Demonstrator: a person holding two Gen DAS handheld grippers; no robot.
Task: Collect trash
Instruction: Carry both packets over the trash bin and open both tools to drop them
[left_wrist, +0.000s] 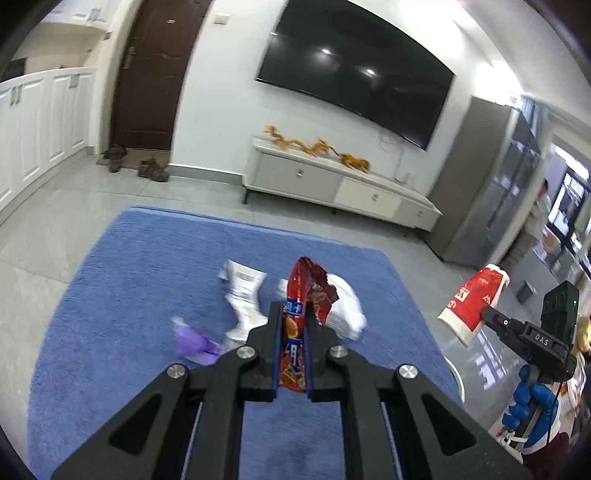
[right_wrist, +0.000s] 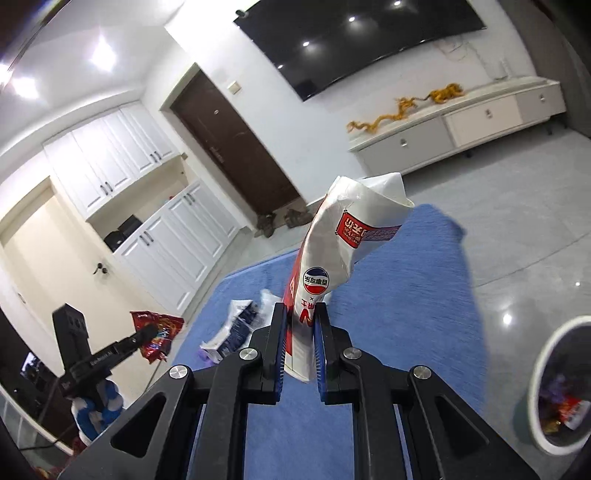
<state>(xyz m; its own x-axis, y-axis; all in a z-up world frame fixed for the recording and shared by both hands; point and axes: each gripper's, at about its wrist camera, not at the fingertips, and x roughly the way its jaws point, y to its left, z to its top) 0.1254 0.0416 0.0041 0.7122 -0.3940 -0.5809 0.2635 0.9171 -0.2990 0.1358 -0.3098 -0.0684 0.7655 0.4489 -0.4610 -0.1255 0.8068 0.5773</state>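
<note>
Trash in both tools, lifted clear of the blue rug, bin waiting.

From the left wrist view, our left tool (left_wrist: 291, 325) is pinching a red snack bag (left_wrist: 308, 291) flat between its pads, so the limp foil hangs upright; at twelve o'clock behind it a white wrapper (left_wrist: 243, 295), a white bag (left_wrist: 347, 302) and a purple scrap (left_wrist: 192, 341) lie on the rug (left_wrist: 129, 277). From the right wrist view, our right tool (right_wrist: 300, 325) clamps a crushed paper cup (right_wrist: 347, 240) near its base, and the white bin (right_wrist: 546, 387) at four o'clock, with litter inside, is probably where both go.
</note>
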